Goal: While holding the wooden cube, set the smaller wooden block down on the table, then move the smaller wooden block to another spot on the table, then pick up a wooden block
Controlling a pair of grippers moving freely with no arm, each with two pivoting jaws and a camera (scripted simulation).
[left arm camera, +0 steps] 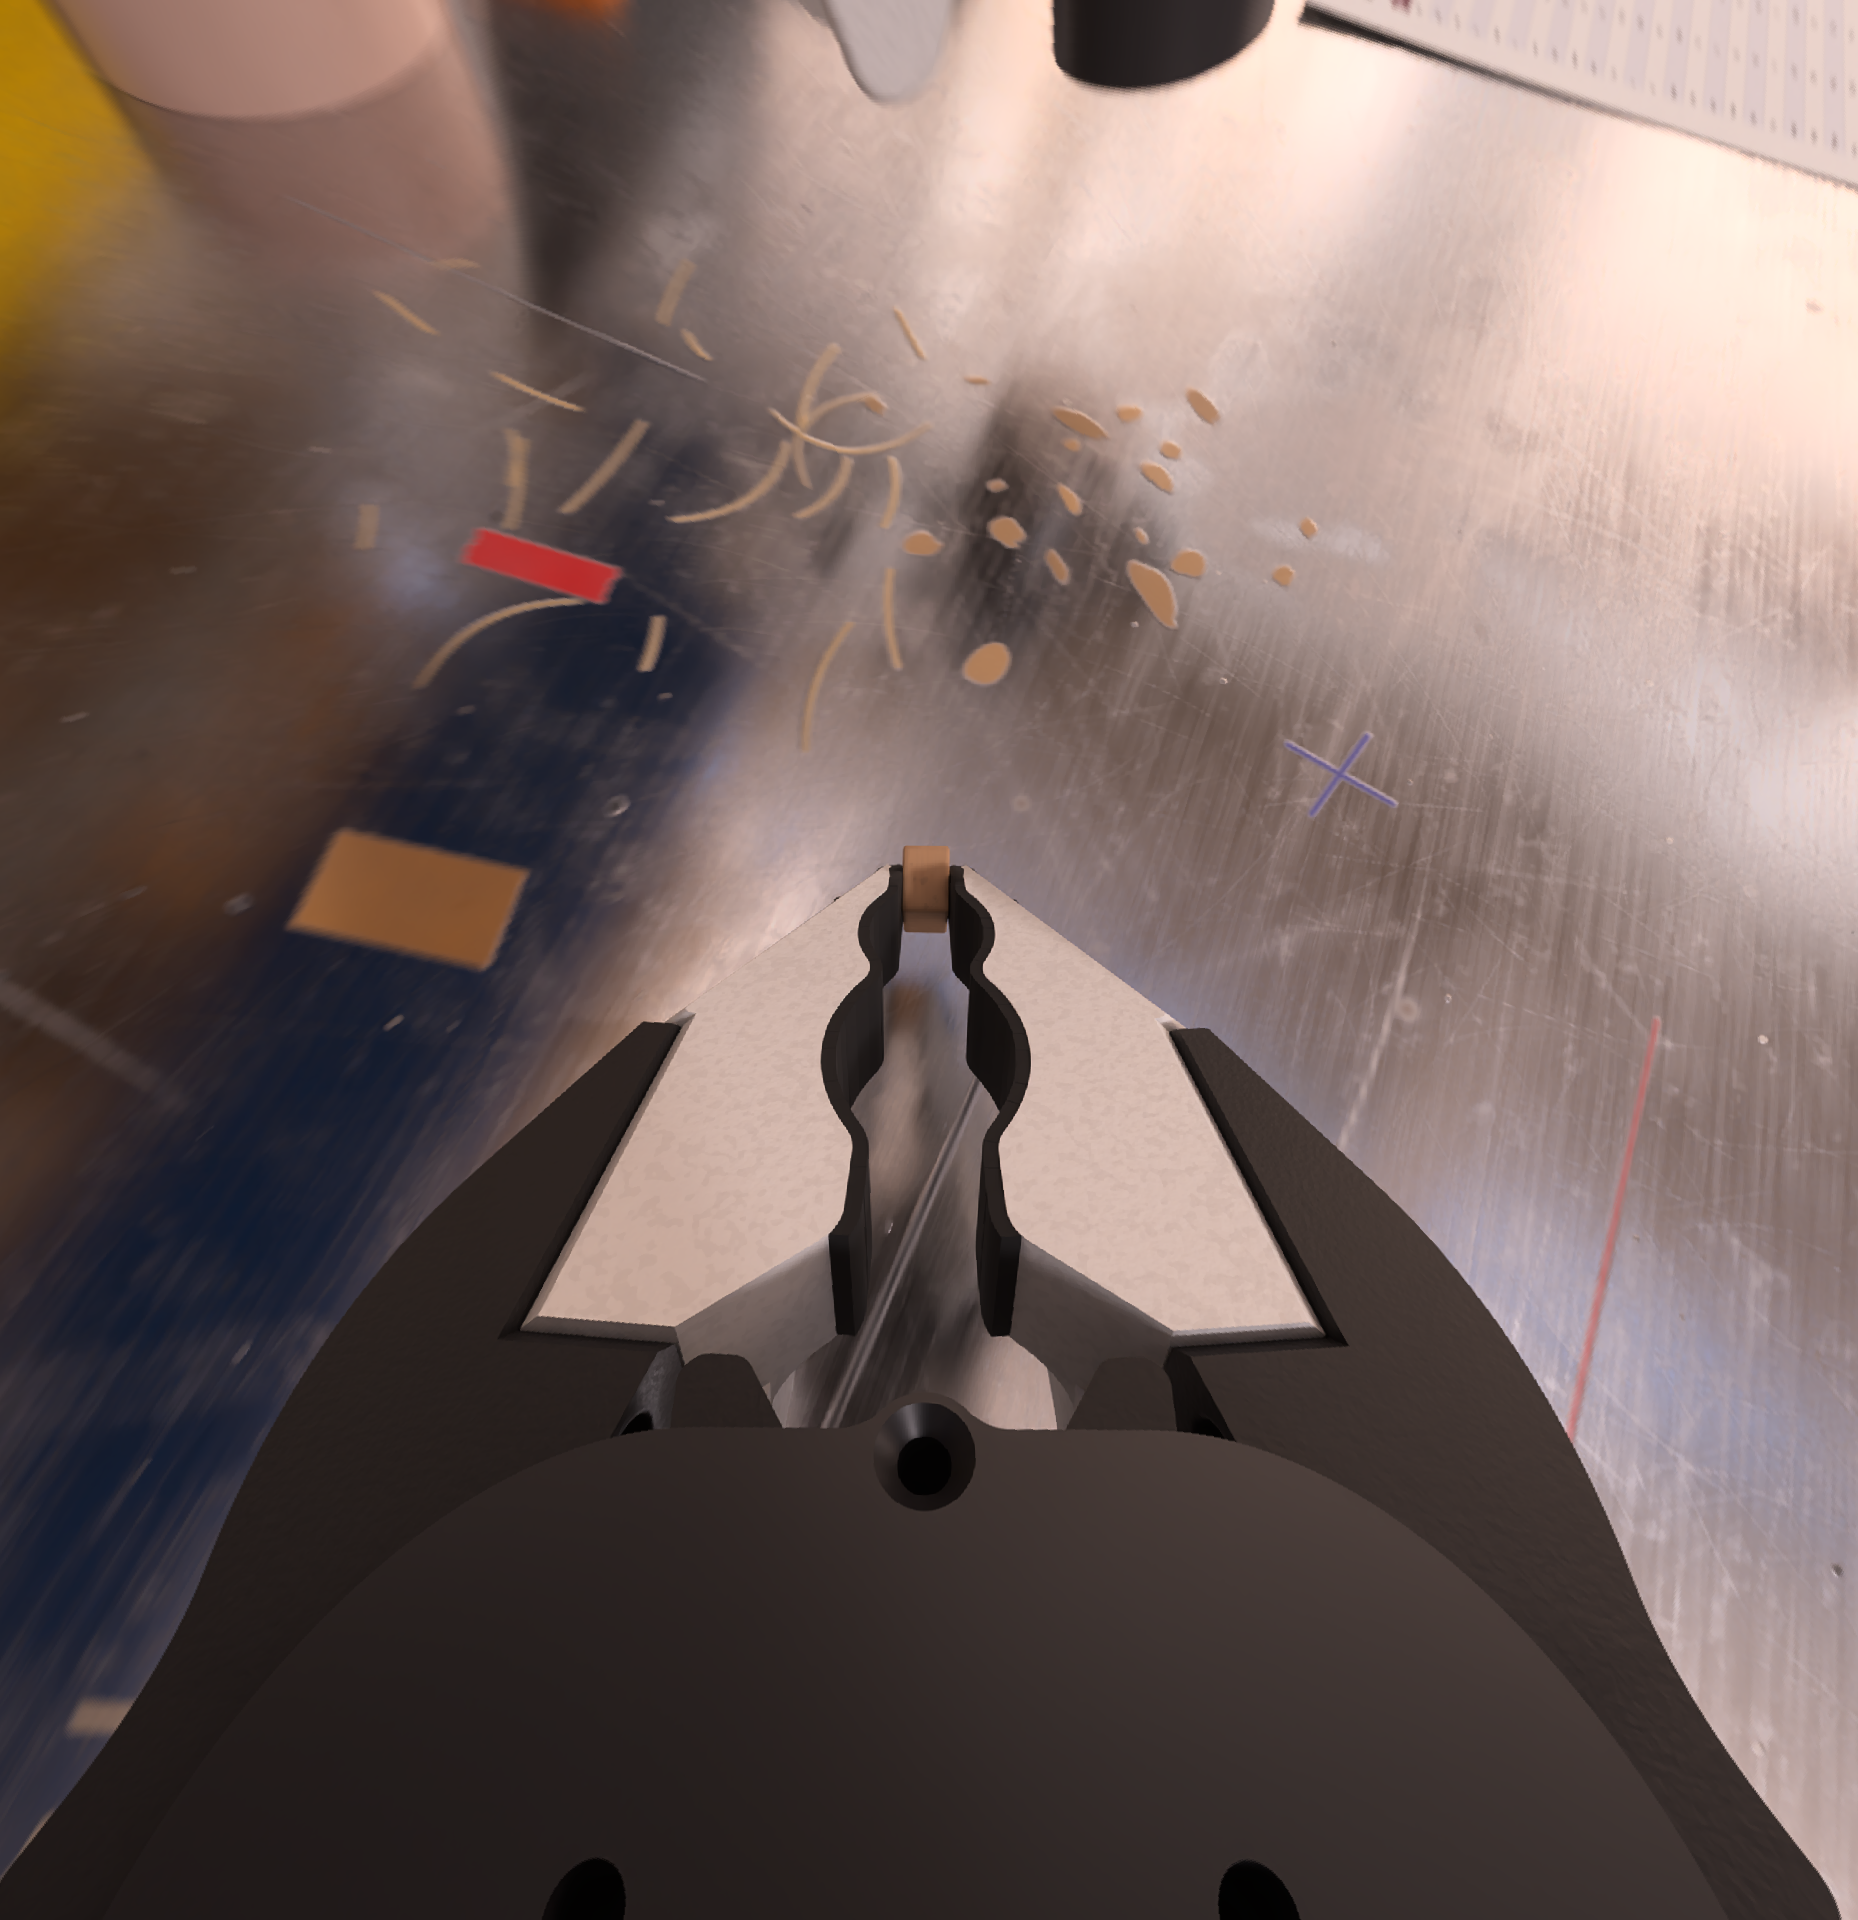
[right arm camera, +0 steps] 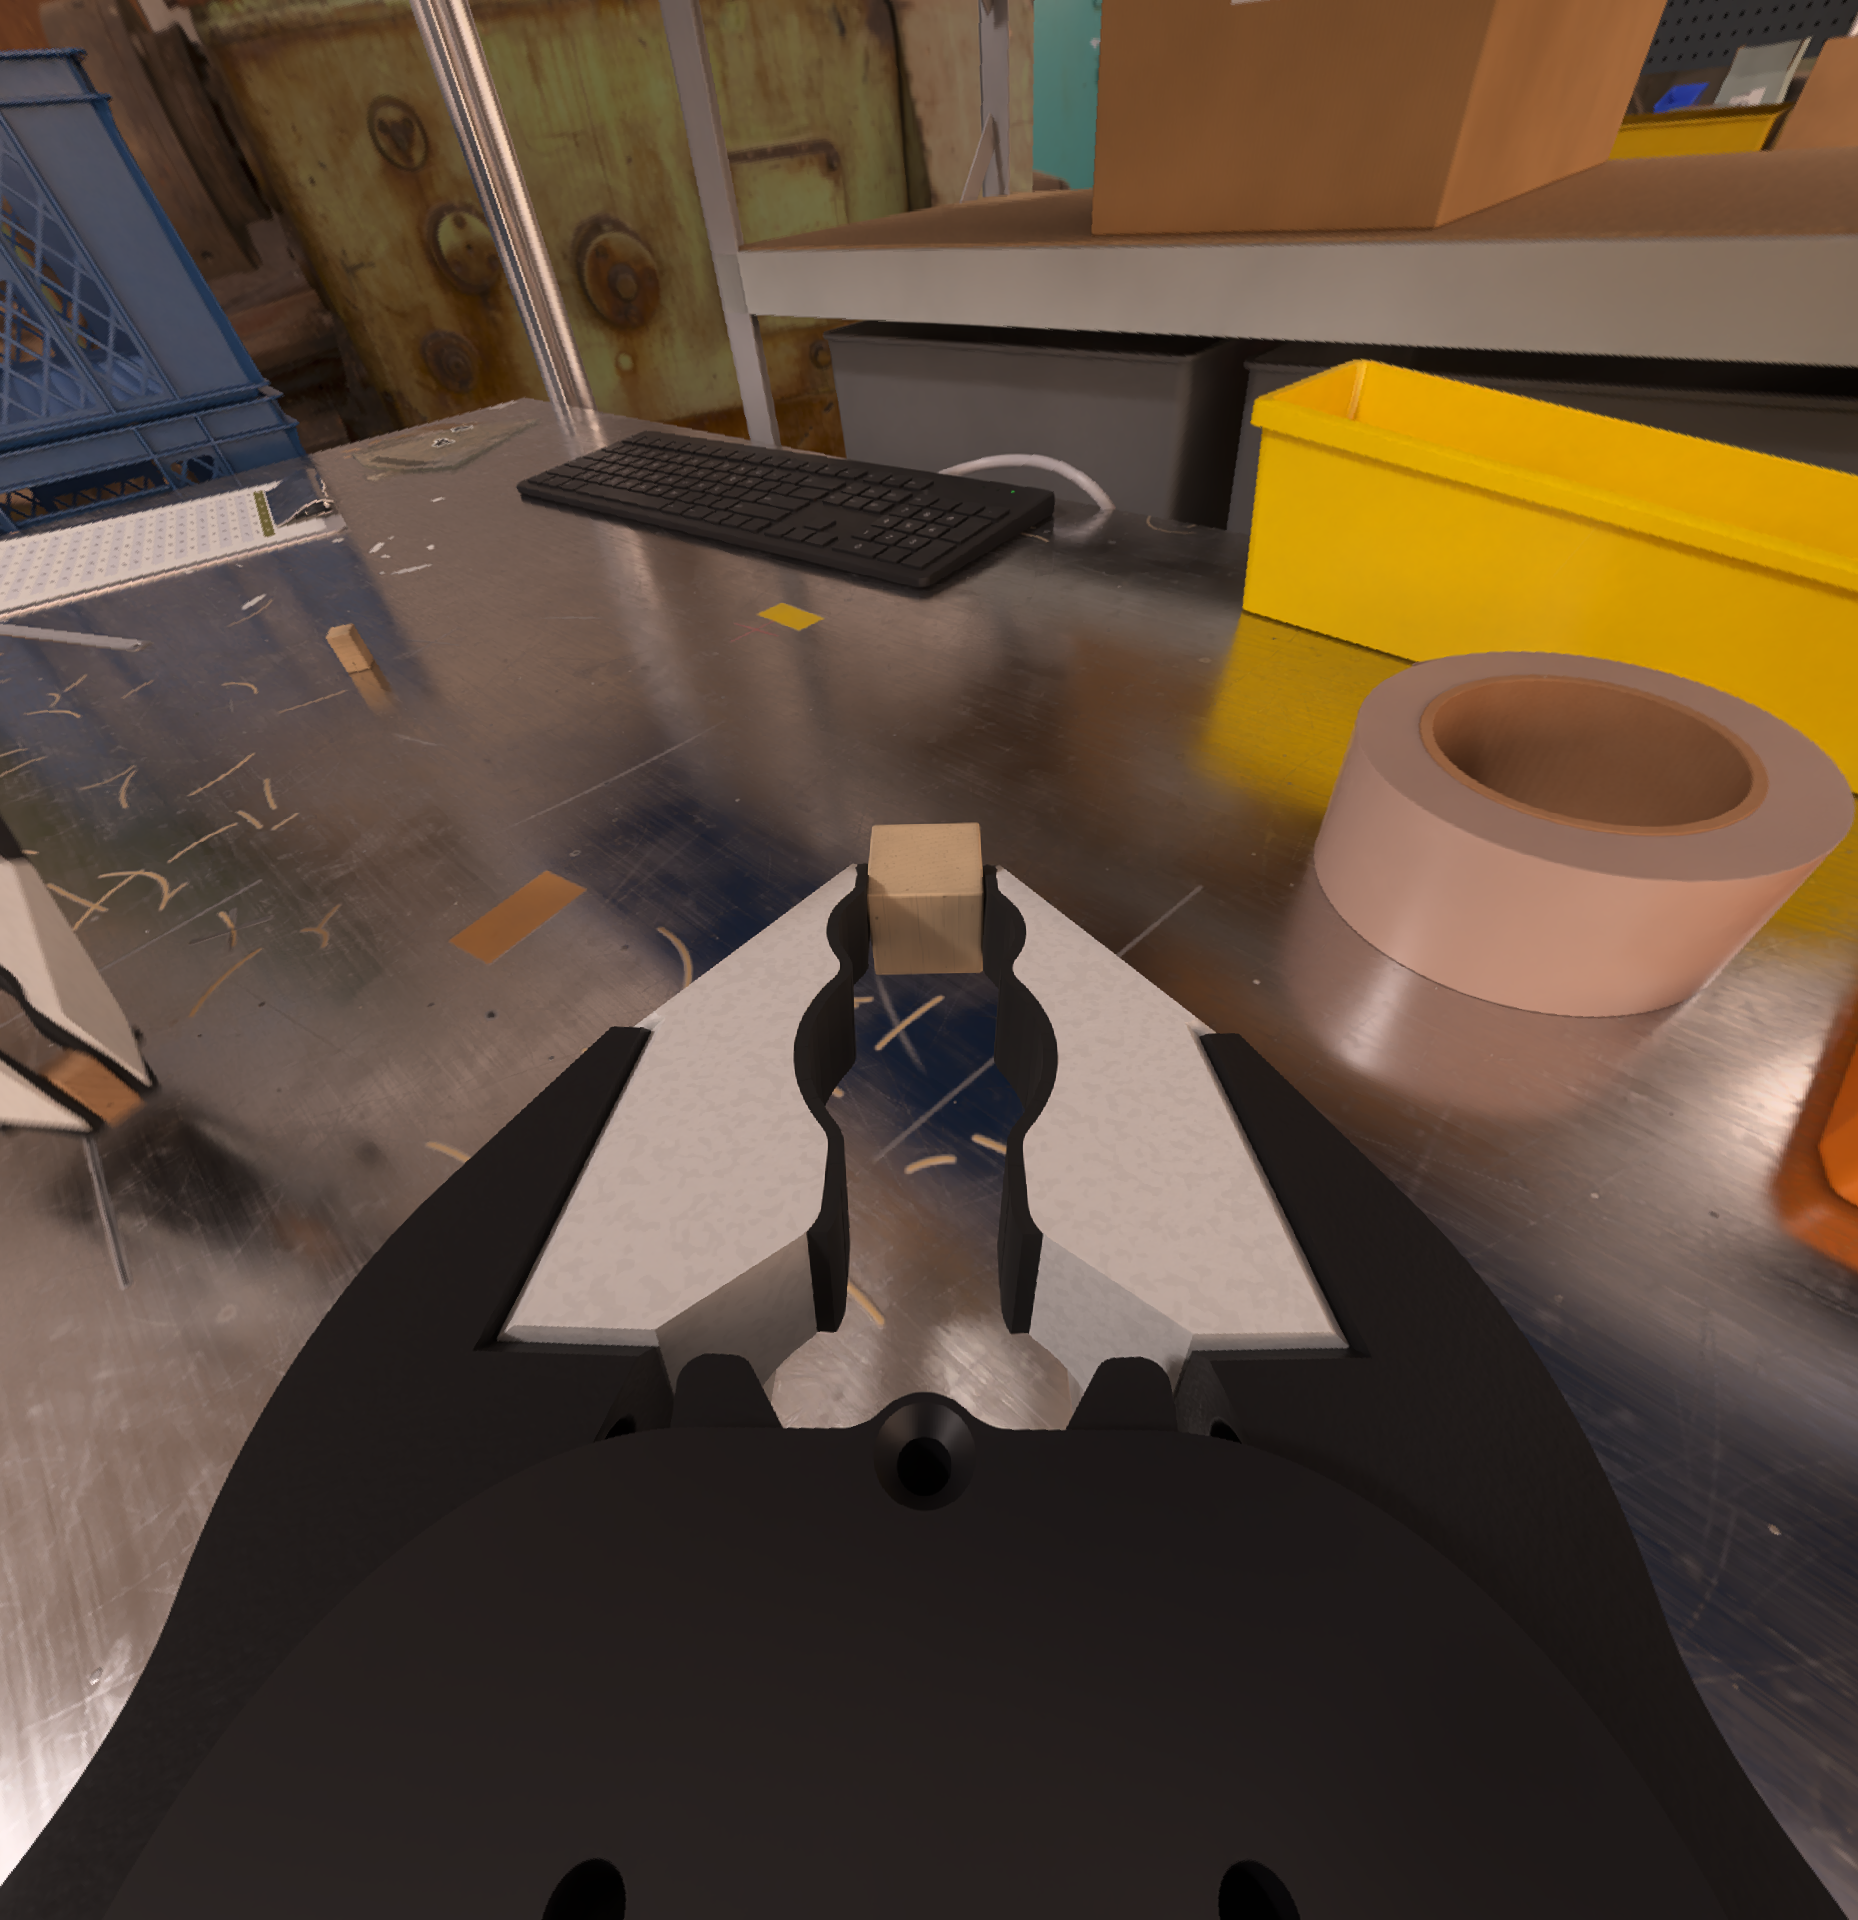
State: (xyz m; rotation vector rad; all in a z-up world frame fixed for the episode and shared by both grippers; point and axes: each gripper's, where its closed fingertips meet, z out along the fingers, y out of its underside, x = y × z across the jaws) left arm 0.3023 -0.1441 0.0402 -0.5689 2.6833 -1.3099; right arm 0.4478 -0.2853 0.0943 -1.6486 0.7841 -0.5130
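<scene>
My left gripper (left arm camera: 925, 875) is shut on the smaller wooden block (left arm camera: 925, 896), a thin tan piece pinched at the fingertips, low over the scratched metal table (left arm camera: 1424, 520). In the right wrist view that gripper shows at the left edge with the block (right arm camera: 96, 1087) in it, just above its shadow. I cannot tell if the block touches the table. My right gripper (right arm camera: 925, 881) is shut on the pale wooden cube (right arm camera: 925, 899) and holds it above the table (right arm camera: 592, 748). Another wooden block (right arm camera: 349, 648) stands on the table at the far left.
A tape roll (right arm camera: 1569, 831) stands right of my right gripper, with a yellow bin (right arm camera: 1527, 540) behind it. A black keyboard (right arm camera: 790, 509) lies at the back. A blue crate (right arm camera: 94, 312) and a white perforated board (right arm camera: 125, 551) are far left. An orange object (right arm camera: 1850, 1143) sits at the right edge.
</scene>
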